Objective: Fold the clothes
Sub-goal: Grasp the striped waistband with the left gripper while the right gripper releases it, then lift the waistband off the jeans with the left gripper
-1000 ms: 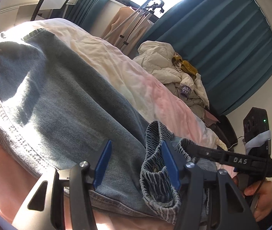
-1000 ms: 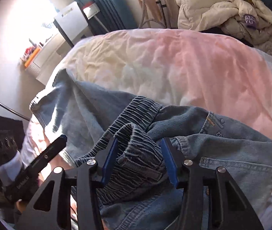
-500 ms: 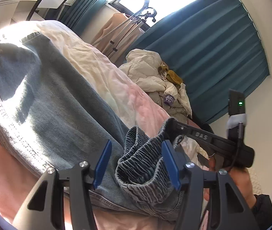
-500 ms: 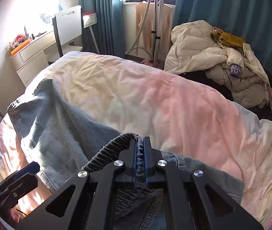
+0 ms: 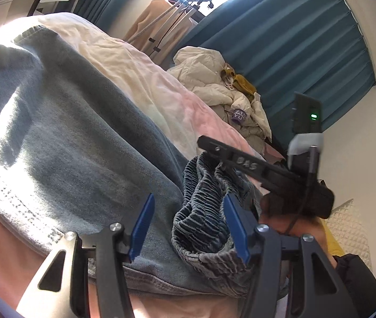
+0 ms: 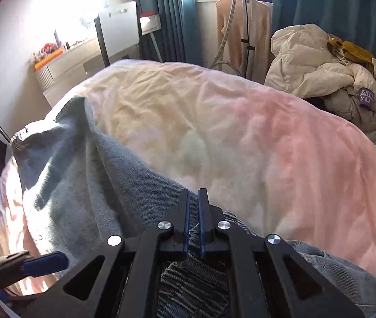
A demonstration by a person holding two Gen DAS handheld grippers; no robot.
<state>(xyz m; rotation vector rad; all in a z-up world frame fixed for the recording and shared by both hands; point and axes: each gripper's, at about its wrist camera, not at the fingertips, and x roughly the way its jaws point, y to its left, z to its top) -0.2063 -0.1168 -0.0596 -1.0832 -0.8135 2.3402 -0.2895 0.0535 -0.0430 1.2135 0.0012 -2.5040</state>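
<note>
The faded blue denim jeans (image 5: pixel 63 143) lie spread along the pink-and-cream bedsheet (image 6: pixel 241 132), legs running off toward ten o'clock, the ribbed elastic waistband (image 5: pixel 204 206) bunched at the near edge. The right gripper (image 6: pixel 193 212) is clamped tight on that waistband, its blue pads almost touching. The left gripper (image 5: pixel 188 225) stands wide, the waistband's other end at four o'clock between its fingers, nothing pinched. The step looks like taking hold of the waist with both claws; next, the left one would need to close on the elastic before any lift or fold
</note>
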